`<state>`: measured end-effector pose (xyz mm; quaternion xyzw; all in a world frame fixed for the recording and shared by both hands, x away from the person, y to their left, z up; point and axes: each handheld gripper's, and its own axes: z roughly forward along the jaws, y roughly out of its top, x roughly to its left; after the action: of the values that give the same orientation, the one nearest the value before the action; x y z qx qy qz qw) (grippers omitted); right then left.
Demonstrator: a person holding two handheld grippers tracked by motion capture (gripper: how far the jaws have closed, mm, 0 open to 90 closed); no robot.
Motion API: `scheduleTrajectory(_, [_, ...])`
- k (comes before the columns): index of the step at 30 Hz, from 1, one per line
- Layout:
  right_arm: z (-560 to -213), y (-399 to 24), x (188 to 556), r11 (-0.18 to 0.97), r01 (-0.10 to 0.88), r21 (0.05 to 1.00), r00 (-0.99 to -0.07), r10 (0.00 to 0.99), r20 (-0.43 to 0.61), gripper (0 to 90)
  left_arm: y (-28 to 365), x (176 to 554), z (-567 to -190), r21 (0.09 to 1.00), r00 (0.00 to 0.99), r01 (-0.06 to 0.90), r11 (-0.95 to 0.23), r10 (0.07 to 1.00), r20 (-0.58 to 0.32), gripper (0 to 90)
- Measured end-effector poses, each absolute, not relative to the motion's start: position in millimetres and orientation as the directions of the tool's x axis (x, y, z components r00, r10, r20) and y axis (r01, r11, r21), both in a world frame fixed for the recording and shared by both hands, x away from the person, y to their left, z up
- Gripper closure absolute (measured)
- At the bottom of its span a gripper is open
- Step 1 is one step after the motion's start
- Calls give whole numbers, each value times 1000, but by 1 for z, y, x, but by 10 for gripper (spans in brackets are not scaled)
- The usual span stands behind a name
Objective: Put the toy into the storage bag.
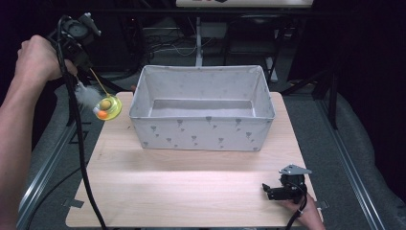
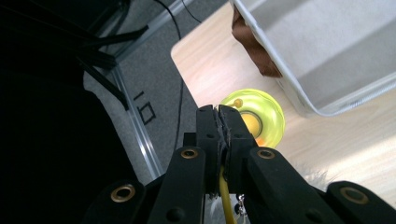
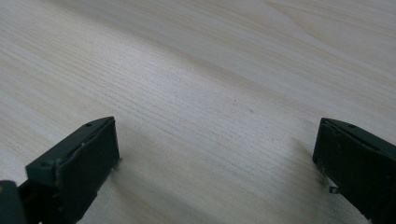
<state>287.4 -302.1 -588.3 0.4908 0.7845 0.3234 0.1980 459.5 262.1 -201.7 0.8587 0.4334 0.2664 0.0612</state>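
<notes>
A toy hangs over the table's far left corner: a translucent yellow-green disc (image 1: 110, 108) (image 2: 254, 116) with an orange ball and a white feather tuft (image 1: 87, 96), all on a thin yellow stick (image 1: 98, 80) (image 2: 226, 198). My left gripper (image 1: 86, 64) (image 2: 217, 112) is held high at the upper left, shut on that stick. The disc dangles just left of the grey fabric box (image 1: 201, 133) (image 2: 327, 56), which looks empty inside. On the wooden table (image 1: 191, 187) (image 3: 210, 84) at the front right rests my right gripper (image 1: 266, 189) (image 3: 215, 140), jaws wide apart and nothing between them.
A small brown object (image 2: 252, 44) lies against the box's far left corner. Metal frame rails (image 1: 48, 158) run along both sides of the table, with grey floor beyond. Black stands and cables crowd the dark background behind the box.
</notes>
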Motion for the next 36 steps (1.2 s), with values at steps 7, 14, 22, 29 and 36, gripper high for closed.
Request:
scheduleTrajectory(7, [-588,-302,287,308,643,701,-439,898,7,0,262,458,-178,375,450,700,-607,784,429,881])
scheduleTrajectory(14, [-588,-302,287,308,643,702,-439,898,8,0,257,459,-158,400,437,682,-612,780,448,882])
scheduleTrajectory(22, [-588,-302,287,309,642,702,-439,898,7,0,246,461,-148,408,446,662,-629,767,461,881])
scheduleTrajectory(29, [-589,-302,287,307,641,704,-438,899,7,0,224,458,-135,421,468,623,-659,745,475,881])
scheduleTrajectory(36, [-588,-302,288,309,641,703,-437,899,3,0,209,456,-129,431,490,593,-680,729,478,881])
